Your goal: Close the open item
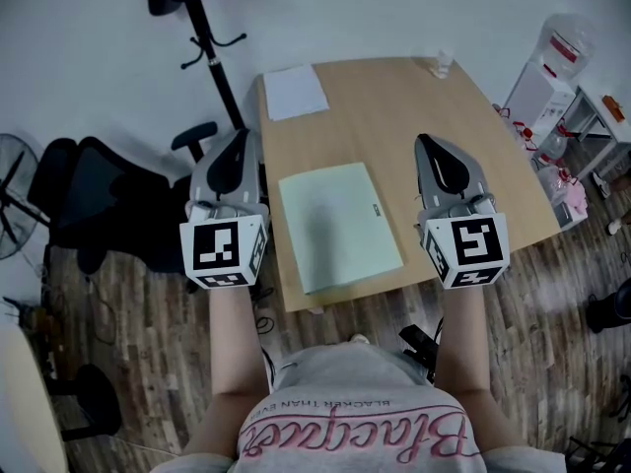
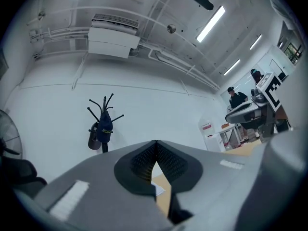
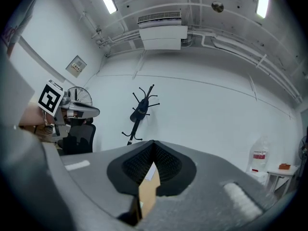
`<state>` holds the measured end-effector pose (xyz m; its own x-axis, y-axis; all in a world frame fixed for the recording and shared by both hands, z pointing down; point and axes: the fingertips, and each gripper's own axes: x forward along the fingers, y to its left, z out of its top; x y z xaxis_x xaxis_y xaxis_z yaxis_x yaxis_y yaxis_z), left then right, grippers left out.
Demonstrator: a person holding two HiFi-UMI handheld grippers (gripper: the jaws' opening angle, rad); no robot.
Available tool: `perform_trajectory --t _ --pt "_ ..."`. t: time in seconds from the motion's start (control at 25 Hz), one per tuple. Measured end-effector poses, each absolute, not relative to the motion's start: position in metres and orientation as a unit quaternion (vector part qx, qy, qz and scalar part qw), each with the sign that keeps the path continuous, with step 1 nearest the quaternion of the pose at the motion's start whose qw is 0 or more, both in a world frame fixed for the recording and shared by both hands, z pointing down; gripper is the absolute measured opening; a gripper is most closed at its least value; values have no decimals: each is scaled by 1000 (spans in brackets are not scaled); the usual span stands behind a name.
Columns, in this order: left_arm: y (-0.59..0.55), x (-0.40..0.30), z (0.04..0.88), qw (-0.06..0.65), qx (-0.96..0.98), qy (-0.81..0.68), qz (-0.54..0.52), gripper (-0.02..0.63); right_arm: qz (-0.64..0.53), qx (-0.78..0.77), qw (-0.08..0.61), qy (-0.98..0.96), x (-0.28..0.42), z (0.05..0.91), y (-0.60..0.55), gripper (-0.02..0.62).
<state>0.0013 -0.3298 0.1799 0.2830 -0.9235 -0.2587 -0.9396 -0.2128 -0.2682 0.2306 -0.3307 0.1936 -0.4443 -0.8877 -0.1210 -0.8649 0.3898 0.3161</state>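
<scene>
Head view: pale green folder [image 1: 340,225] lies flat on the table [image 1: 414,106], cover looks shut, close to the near edge and about midway along it; left gripper [image 1: 240,136] sits over the table's left edge, right gripper [image 1: 423,140] over the right side, folder between them, neither touching it; white sheet [image 1: 296,92] at the far left corner; small cup [image 1: 441,63] at the far edge toward the right corner; office chair [image 1: 108,200] and coat stand [image 1: 202,28] on the floor off the left edge.

Left gripper view: jaws pressed together at the tips, nothing pinched; a sliver of table and white sheet shows through the gap below the tips; camera points at the wall and ceiling; right gripper visible off to the right.

Right gripper view: jaws likewise tip to tip, empty; table sliver in the gap; left gripper at far left; water bottle [image 3: 260,160] at lower right.
</scene>
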Motion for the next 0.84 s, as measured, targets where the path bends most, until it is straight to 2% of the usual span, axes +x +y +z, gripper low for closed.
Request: perform_trajectory --t 0.84 --pt "-317 4 171 194 -778 597 33 20 -183 537 42 -822 232 186 -320 2"
